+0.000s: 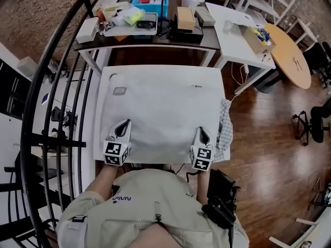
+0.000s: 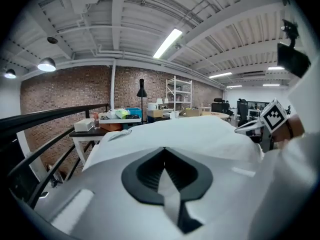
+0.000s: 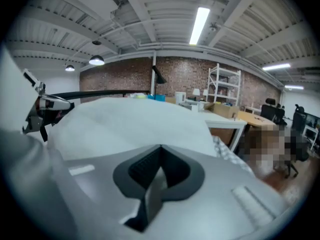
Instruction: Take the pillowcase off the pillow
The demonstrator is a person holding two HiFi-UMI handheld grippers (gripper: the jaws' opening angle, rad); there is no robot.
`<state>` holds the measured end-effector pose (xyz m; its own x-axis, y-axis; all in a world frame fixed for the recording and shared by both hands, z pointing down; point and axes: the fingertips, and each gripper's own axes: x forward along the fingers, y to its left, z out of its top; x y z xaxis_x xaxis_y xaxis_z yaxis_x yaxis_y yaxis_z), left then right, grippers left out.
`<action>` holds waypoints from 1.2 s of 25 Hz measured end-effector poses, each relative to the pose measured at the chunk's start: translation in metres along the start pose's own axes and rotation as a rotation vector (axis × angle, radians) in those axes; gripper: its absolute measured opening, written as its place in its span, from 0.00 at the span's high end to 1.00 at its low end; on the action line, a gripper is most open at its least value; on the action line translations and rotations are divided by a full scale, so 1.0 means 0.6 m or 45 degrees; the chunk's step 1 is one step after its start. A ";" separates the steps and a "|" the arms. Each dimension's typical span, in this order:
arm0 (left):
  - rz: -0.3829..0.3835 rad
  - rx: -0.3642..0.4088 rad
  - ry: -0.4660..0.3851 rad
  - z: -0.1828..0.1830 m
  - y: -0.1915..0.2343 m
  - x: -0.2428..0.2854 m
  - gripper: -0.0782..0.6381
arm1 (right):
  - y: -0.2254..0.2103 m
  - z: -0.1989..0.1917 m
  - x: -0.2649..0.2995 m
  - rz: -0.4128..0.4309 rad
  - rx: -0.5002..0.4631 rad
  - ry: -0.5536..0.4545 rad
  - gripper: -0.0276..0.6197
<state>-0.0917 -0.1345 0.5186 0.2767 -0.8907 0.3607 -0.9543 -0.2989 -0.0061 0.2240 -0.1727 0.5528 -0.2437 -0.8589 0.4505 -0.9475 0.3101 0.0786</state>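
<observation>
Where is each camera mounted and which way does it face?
Head view: on the head, steeply down at the pillow; shirt, left gripper and right gripper show.
Left gripper view: along jaws shut on the pillow, toward the brick wall; right gripper at right.
Right gripper view: likewise; left gripper at left.
Shared: pillow, brick wall.

A loft-style office or lab: brick wall, exposed ceiling beams, shelving rack, office chairs, cluttered worktop.

On the white table lies the pillow in its pillowcase; a checked cloth seemingly at right.
</observation>
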 end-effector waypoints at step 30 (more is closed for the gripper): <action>-0.044 0.093 -0.294 -0.006 -0.170 -0.375 0.88 | 0.220 0.073 -0.351 0.042 -0.014 -0.409 0.95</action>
<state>-0.0571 0.0974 0.4416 0.3354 -0.9317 0.1392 -0.9354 -0.3469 -0.0682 0.1412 0.0312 0.4297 -0.3286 -0.9326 0.1491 -0.9362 0.3425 0.0790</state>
